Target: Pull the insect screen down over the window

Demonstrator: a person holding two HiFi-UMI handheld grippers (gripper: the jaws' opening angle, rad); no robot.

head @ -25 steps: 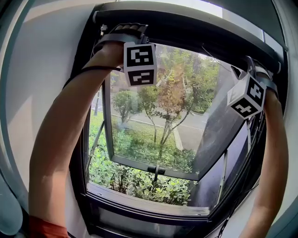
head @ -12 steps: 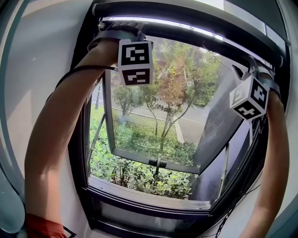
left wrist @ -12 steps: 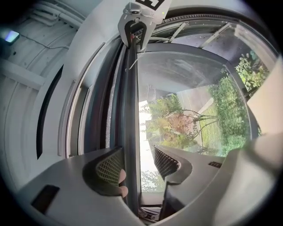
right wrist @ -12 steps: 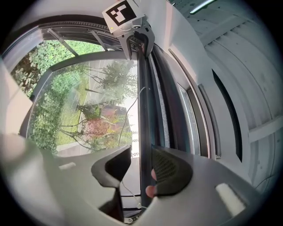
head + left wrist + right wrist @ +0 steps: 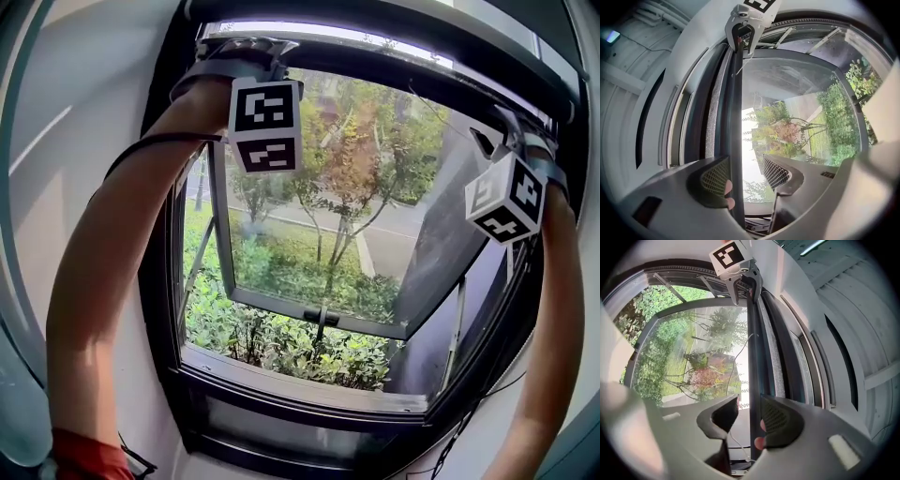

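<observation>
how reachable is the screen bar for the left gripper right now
Probably yes: the screen bar runs right between the left gripper's open jaws, with nothing in the way.

place: indoor room | evidence: window (image 5: pixel 328 234), white wall (image 5: pixel 84 112); trees (image 5: pixel 352 178), road (image 5: pixel 394 248) outside

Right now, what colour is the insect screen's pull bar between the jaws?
Black. The pull bar shows best in the left gripper view.

Two hand-held grippers: left hand-held gripper (image 5: pixel 745 176), right hand-held gripper (image 5: pixel 745 420). Two marker cubes: left cube (image 5: pixel 265 127), right cube (image 5: pixel 506 199). Two bare forearms (image 5: pixel 112 281). One window frame (image 5: pixel 300 412), one open glass pane (image 5: pixel 319 234), one dark screen bar (image 5: pixel 736 117).
</observation>
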